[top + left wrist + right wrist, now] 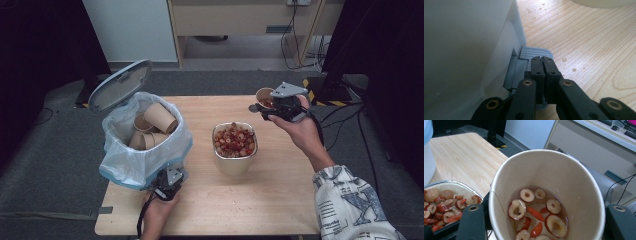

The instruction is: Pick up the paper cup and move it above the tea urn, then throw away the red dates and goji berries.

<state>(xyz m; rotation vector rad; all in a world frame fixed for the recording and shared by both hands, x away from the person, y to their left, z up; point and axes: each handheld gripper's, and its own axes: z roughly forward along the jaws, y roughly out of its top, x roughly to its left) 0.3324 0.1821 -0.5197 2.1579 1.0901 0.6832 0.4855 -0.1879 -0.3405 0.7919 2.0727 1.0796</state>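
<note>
My right gripper (265, 103) is shut on a brown paper cup (263, 94), held above the table's far right side. In the right gripper view the cup (544, 167), upright between the jaws of that gripper (546, 221), holds sliced red dates (517, 209) in a little liquid. A metal bowl (234, 164) full of the same fruit stands mid-table, to the left of the cup. My left gripper (171, 175) is shut, and its tips (542, 65) rest on the grey pedal (534, 52) of a white bin (145, 155), whose lid (120, 85) stands open.
The bin, lined with a clear bag, holds several empty paper cups (159, 117) and fills the table's left side. Drops of liquid (564, 60) dot the wood near the pedal. Dark screens flank the table, and cables (292, 35) lie on the floor behind.
</note>
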